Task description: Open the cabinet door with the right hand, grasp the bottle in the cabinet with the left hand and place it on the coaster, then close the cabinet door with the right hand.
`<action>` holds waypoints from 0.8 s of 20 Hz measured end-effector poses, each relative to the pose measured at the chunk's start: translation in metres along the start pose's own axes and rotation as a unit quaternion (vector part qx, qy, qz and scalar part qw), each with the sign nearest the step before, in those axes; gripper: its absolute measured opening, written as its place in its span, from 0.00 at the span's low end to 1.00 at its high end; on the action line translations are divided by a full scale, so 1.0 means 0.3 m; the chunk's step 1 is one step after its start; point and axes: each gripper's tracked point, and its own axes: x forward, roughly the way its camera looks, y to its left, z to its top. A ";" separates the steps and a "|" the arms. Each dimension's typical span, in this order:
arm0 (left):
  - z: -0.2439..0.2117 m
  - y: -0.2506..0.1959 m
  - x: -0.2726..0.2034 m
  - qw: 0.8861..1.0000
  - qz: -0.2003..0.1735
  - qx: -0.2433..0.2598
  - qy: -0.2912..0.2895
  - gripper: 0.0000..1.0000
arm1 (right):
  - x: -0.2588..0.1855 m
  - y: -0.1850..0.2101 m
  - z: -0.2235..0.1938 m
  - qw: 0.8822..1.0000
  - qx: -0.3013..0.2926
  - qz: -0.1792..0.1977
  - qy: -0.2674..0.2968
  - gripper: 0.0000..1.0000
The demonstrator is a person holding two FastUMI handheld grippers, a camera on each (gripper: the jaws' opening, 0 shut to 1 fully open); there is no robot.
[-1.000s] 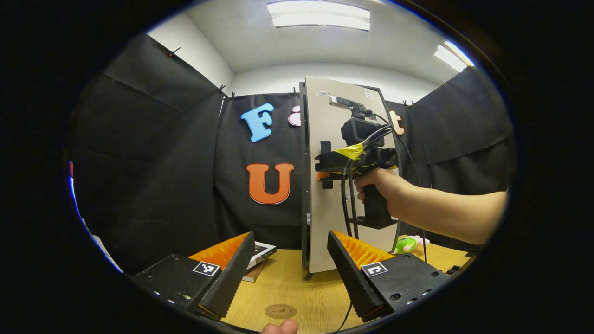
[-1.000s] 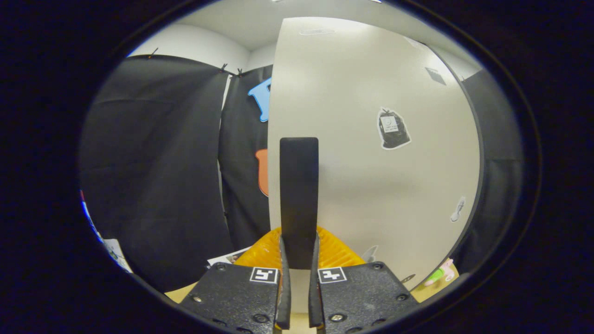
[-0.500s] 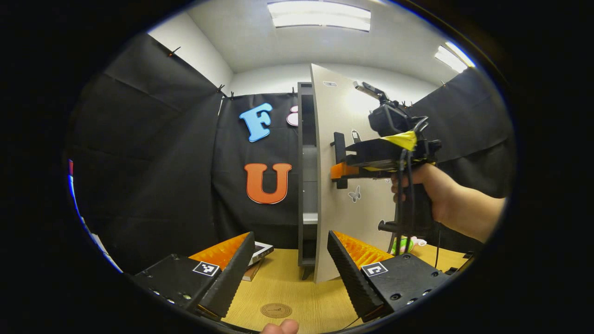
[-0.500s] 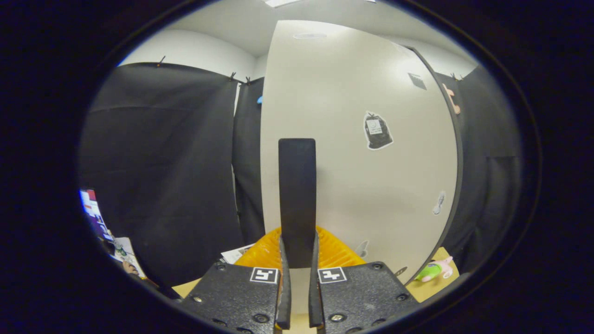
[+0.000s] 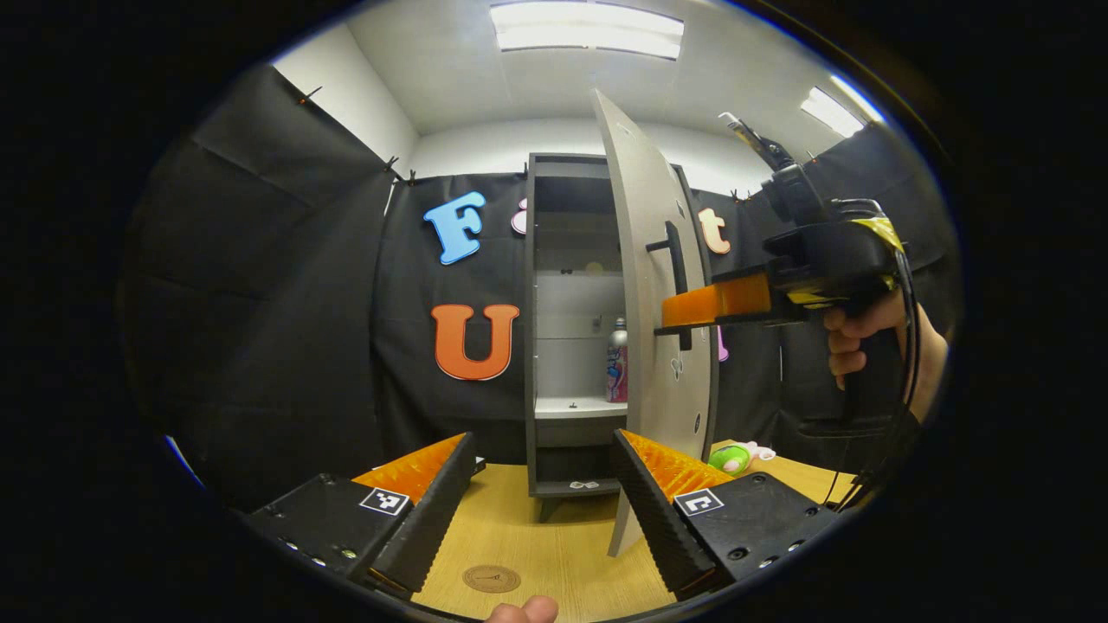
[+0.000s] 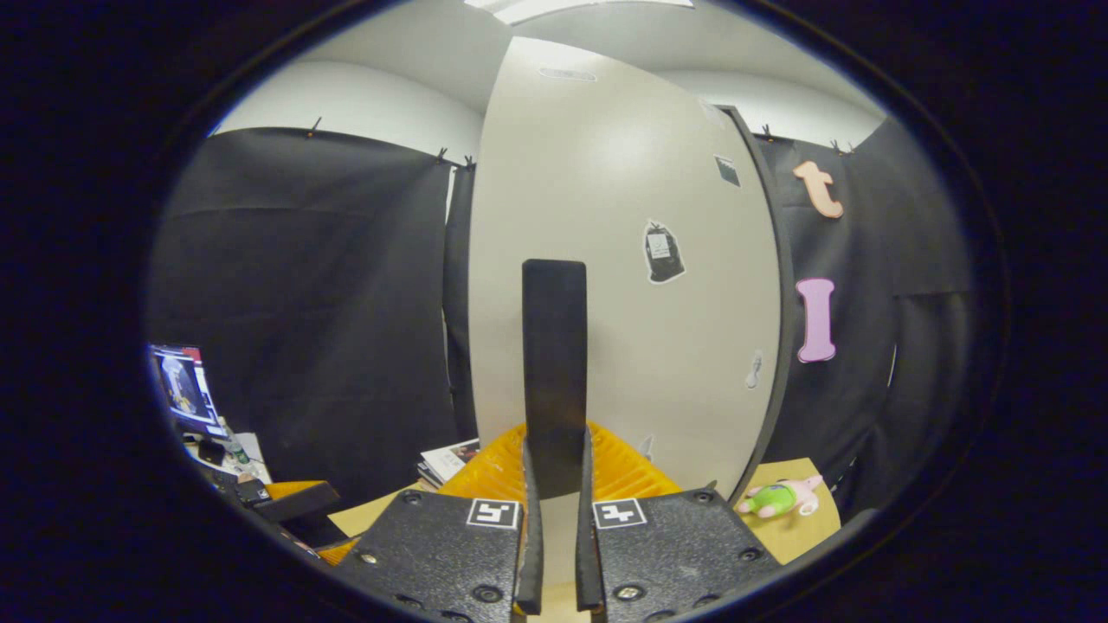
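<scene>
Door point(image 5: 662, 285) of the tall grey cabinet point(image 5: 571, 216), a pale flat board, now stands wide open; a second ago it was almost shut. We see the right gripper point(image 6: 554, 450) pinched tight on the door's thin black handle point(image 6: 554, 363). Now the shelves show. The small pink bottle with a silver cap point(image 5: 616, 362) stands on a shelf inside. The round brown coaster point(image 5: 491, 578) lies bare on the wooden table point(image 5: 537, 536), near us. Our left gripper point(image 5: 545, 493) waits with its fingers wide apart, holding nothing. We think it can reach in for the bottle next.
</scene>
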 end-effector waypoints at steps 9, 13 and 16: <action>0.004 -0.162 -0.005 0.999 -0.041 -0.002 0.004 0.95 | -0.166 -0.135 -0.006 0.999 0.036 -0.037 -0.010 0.18; 0.002 -0.214 -0.006 0.998 -0.054 0.000 0.007 0.95 | -0.202 -0.201 0.001 0.997 0.020 -0.078 -0.014 0.16; -0.010 -0.241 -0.003 0.998 -0.060 -0.004 0.012 0.95 | -0.237 -0.265 -0.003 0.995 0.016 -0.097 -0.016 0.12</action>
